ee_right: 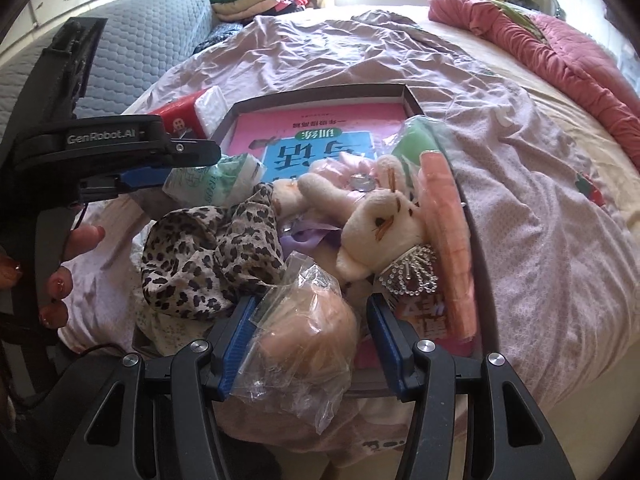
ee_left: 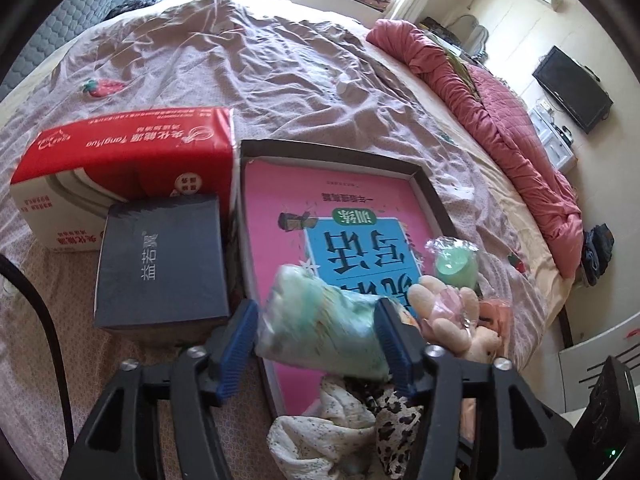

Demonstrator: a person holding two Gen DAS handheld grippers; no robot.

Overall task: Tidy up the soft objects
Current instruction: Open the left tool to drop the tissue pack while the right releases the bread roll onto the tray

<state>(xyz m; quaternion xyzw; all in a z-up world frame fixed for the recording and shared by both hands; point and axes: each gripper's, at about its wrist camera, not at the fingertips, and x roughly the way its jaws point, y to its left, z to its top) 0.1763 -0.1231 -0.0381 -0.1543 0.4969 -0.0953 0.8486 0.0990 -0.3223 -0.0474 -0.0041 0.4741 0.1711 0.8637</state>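
The shallow tray (ee_left: pixel 434 196) is lying on the bed, a pink book covering its floor. Leopard cloth (ee_right: pixel 208 252), plush bunny (ee_right: pixel 384 216) and green roll (ee_left: pixel 456 268) are already crowding its near end. The left gripper (ee_left: pixel 318 344) is straddling a tissue pack (ee_left: pixel 320 332), apparently released. The right gripper (ee_right: pixel 310 348) is clasping a bagged peach ball (ee_right: pixel 308 336) over the tray's near edge; placement is pending.
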